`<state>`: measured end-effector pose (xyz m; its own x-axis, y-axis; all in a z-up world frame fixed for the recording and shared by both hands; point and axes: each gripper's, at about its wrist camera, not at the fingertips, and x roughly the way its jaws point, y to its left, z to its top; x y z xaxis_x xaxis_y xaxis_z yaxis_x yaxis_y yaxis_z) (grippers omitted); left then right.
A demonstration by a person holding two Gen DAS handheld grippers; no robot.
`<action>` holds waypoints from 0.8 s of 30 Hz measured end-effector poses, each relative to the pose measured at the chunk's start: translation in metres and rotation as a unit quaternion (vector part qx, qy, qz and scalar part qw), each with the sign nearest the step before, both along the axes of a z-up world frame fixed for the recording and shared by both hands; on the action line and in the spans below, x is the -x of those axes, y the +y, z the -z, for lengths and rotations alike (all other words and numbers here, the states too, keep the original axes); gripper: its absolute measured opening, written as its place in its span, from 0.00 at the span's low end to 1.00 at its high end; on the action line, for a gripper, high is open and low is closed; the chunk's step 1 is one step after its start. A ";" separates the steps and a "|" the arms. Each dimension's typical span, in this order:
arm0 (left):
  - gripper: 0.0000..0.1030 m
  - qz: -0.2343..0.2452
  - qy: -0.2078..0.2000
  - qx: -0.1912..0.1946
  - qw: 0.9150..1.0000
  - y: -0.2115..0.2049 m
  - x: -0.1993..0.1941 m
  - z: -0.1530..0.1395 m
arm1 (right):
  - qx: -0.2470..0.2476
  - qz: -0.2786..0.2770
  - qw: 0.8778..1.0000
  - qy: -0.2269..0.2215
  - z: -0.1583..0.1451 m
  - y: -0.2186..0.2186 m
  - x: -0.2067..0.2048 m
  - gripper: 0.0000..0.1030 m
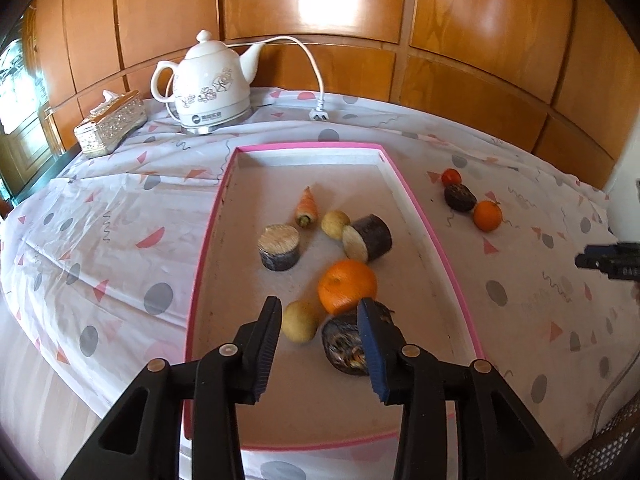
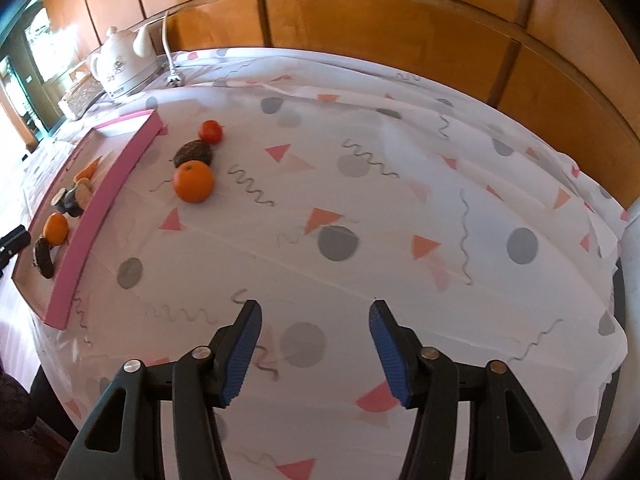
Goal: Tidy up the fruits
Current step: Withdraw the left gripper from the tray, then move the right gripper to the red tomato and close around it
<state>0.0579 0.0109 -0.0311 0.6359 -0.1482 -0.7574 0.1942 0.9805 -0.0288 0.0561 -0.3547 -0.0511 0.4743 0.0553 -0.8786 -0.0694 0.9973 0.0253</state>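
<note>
- We see the left gripper (image 1: 318, 312) low over the near end of the pink-rimmed tray (image 1: 208, 240), jaws apart with nothing pressed between the pads.
- Under its gap lies a small yellow-green fruit (image 1: 299, 322), just beside the left finger; a dark wrinkled fruit (image 1: 344, 344) sits partly behind the right finger. We cannot tell whether that finger touches it.
- The tray holds 7 pieces: an orange (image 1: 347, 286) just beyond the jaws, 2 dark-skinned cut cylinders (image 1: 279, 247), a second pale round fruit (image 1: 335, 224) and a small carrot (image 1: 307, 210) farther back.
- 3 fruits are outside the tray on the patterned cloth (image 2: 400, 184), to its right: a loose orange (image 2: 193, 181), a dark fruit (image 2: 193, 153) and a small red fruit (image 2: 210, 131), in a short touching line running away from us.
- The right gripper (image 2: 315, 340) hovers over bare cloth, jaws apart and empty.
- Key relation: the loose 3 lie ahead and to the left of the right jaws, well apart from them, between those jaws and the tray wall. The right hand is the nearer one; the left has the tray wall in its way.
- Our judgement: the loose orange, nearest in the line, is the natural next pick. It is round, so no axis matters; the dark fruit touching it may get nudged.
</note>
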 end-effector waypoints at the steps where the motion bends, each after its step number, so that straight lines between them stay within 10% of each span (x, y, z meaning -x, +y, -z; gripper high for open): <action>1: 0.39 0.003 0.000 -0.001 1.000 -0.001 0.001 0.001 | -0.002 -0.004 1.000 0.000 -0.001 0.005 -0.003 0.54; 24: 0.43 0.000 -0.003 -0.007 1.000 0.008 0.014 0.003 | -0.061 -0.019 0.998 -0.016 -0.001 0.097 -0.111 0.50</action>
<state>0.0438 0.0190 -0.0339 0.6410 -0.1378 -0.7551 0.1937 0.9810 -0.0146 0.1675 -0.2582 -0.0503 0.4980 0.1787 -0.8486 -0.1092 0.9837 0.1430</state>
